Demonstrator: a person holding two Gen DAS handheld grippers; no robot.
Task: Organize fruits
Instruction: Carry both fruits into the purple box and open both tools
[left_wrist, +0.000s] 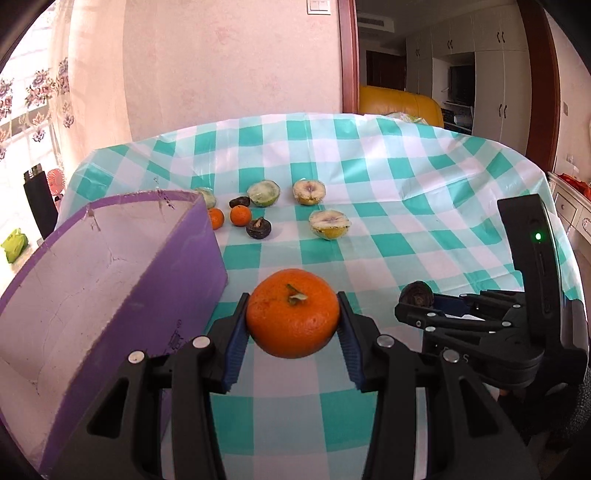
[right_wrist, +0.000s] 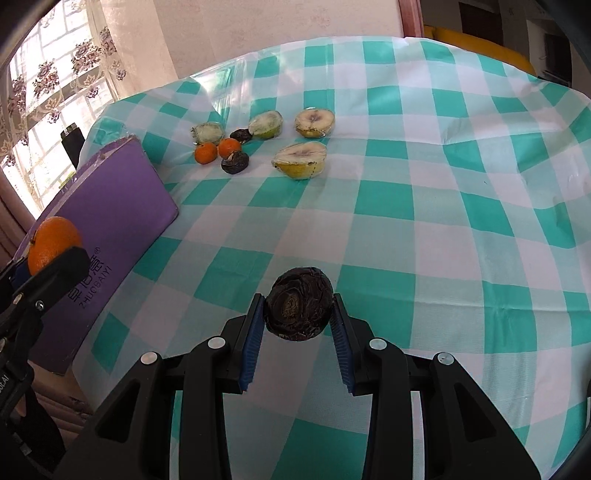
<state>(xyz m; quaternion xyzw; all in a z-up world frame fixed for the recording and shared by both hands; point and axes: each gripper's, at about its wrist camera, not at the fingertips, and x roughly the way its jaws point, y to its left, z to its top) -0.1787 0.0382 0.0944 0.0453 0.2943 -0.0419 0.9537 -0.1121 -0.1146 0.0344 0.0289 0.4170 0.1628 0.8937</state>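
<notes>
The mandarin (left_wrist: 292, 313) sits clamped between the jaws of the left gripper (left_wrist: 292, 325), stem end facing up toward the camera, held above the tabletop (left_wrist: 406, 177) just beside the purple box (left_wrist: 110, 280) at the left edge. The right gripper (right_wrist: 298, 314) grasps a dark wrinkled fruit (right_wrist: 298, 303) over the near edge. Toward the far left corner lie two small mandarins (right_wrist: 206, 153), two dark fruits (right_wrist: 234, 161) and four cut fruit halves (right_wrist: 301, 159), cut faces up or tilted.

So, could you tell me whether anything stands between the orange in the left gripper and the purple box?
Nothing visible does. The orange, held in the left gripper, hangs just right of the purple box, whose open interior looks unobstructed.
</notes>
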